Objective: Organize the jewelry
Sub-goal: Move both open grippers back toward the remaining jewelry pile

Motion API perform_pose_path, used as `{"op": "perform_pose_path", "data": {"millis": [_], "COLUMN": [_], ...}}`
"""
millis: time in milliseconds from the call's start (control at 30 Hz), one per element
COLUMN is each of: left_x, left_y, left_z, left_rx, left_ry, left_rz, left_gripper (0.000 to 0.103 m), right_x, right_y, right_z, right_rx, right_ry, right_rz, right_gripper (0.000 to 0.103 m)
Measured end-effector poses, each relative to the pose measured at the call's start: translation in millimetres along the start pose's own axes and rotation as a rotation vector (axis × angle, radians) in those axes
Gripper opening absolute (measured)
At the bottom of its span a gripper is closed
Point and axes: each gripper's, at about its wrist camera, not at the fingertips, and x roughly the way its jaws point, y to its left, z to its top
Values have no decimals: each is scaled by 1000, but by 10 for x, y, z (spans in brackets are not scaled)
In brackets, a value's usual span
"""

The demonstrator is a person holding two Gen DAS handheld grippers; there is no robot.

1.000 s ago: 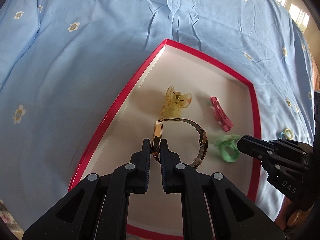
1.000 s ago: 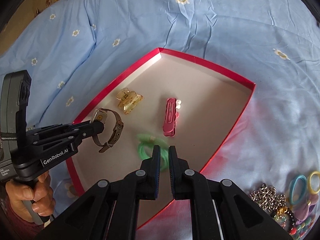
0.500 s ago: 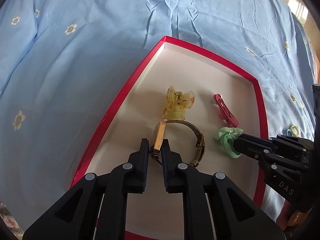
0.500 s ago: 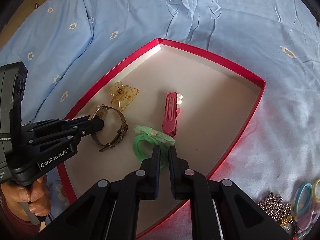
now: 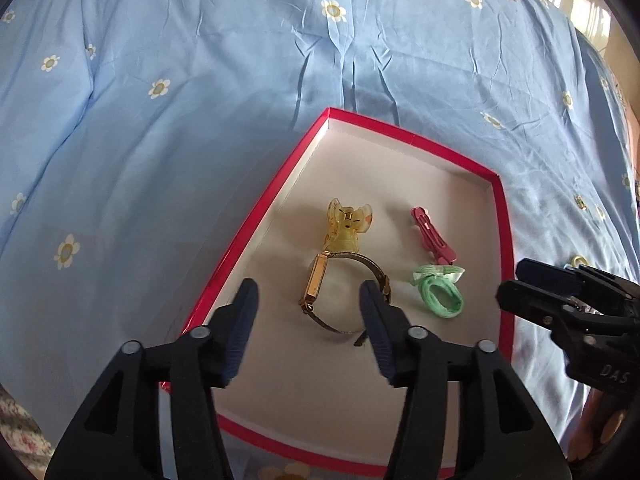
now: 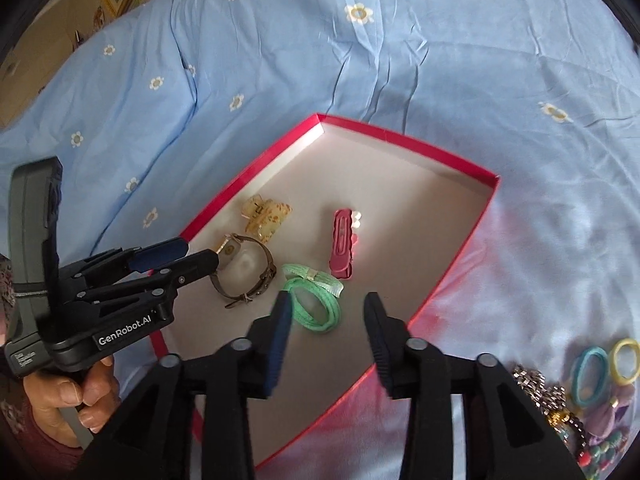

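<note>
Blue flowered bedding point(image 5: 200, 140) carries a red-rimmed tray point(image 5: 256, 216) holding, left to right, a yellow claw clip point(image 5: 347, 227), a watch point(image 5: 340, 292), a green hair tie point(image 5: 440, 294) and a pink clip point(image 5: 433, 237). Left gripper point(image 5: 308, 312) and right gripper point(image 6: 326, 320) both gape, holding nothing.

Our two grippers are black plastic with silver screws and ribbed blue pads point(image 5: 240, 328). White lettering marks the left gripper point(image 6: 176, 256). Our bare hand point(image 6: 74, 396) shows a dark red sleeve.

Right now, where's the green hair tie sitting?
The green hair tie lies inside the red box, just in front of the pink hair clip and right of the watch, ahead of the open right gripper.
</note>
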Motion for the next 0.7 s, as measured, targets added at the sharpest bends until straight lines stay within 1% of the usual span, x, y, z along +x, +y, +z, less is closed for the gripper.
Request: {"op": "perform_pose_path", "data": {"millis": [33, 67, 100, 167, 200, 300, 400, 533, 700], "left_x": [-45, -80, -110, -192, -220, -316, -372, -416, -441], "left_y": [-1, -2, -8, -44, -61, -149, -280, -472, -648], "left_z": [-14, -25, -38, -75, -87, -143, -192, -264, -351], "left_rx": [-9, -18, -25, -36, -41, -53, -39, -8, 13], "left_ry": [-7, -11, -14, -27, -29, -32, -28, -23, -6], "left_rz": [-11, -20, -28, -53, -59, -111, -147, -171, -204], "left_gripper": [57, 58, 62, 66, 69, 70, 70, 70, 70], "right_x": [-80, -145, -221, -354, -421, -612, -809, -1048, -1241], "right_y": [-23, -41, -74, -157, -205, -342, -465, -615, -778], "right_z": [-19, -33, -57, -111, -145, -246, -354, -504, -698], "right_rx": [7, 14, 25, 52, 67, 106, 130, 157, 192], "right_ry": [-16, -29, -42, -60, -70, -93, -115, -135, -146], "right_rz": [-4, -6, -7, -14, -24, -45, -71, -110, -146], "right_gripper": [52, 54, 55, 68, 69, 70, 70, 70, 70]}}
